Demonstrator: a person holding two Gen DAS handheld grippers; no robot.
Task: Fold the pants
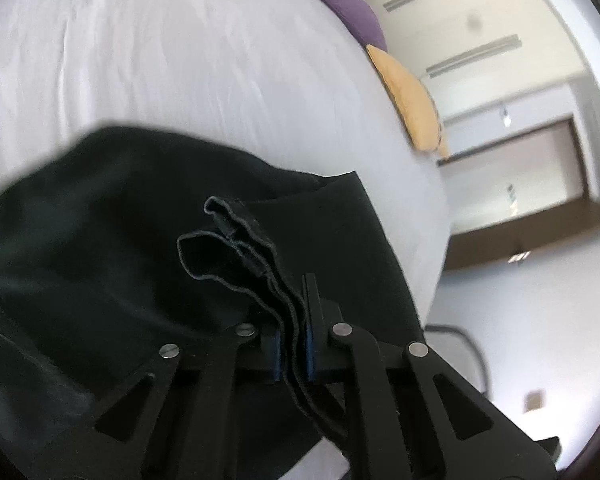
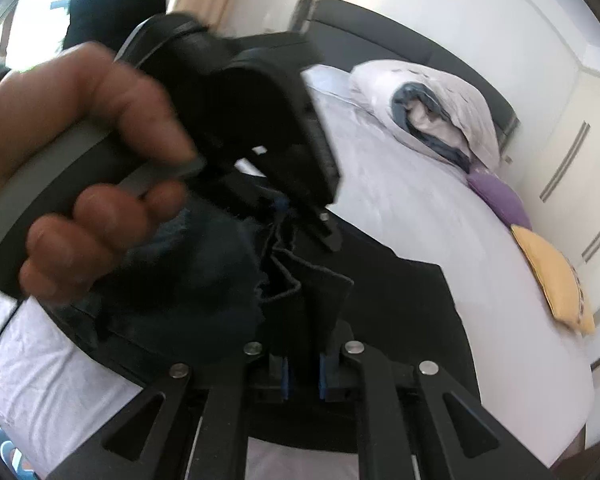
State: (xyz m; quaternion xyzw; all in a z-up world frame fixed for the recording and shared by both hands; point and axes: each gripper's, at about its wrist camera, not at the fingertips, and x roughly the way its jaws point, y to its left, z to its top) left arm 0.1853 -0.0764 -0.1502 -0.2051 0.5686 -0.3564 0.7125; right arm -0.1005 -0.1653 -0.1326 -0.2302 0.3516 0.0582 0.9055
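Observation:
The black pants (image 1: 100, 220) lie spread over a white bed (image 1: 180, 60), with part of them lifted. My left gripper (image 1: 294, 344) is shut on a folded, layered edge of the pants, which sticks out beyond its blue pads. In the right wrist view my right gripper (image 2: 302, 368) is shut on another bunch of the pants (image 2: 400, 300), the cloth rising between its pads. Just ahead of it a person's hand (image 2: 80, 128) holds the left gripper (image 2: 328, 236), whose tips pinch the same dark cloth.
A purple pillow (image 2: 500, 196) and a yellow pillow (image 2: 556, 284) lie along the bed's right edge. A bundled pale duvet (image 2: 428, 108) sits by the dark headboard (image 2: 380, 28). White wardrobe doors (image 2: 572, 140) stand beyond the bed.

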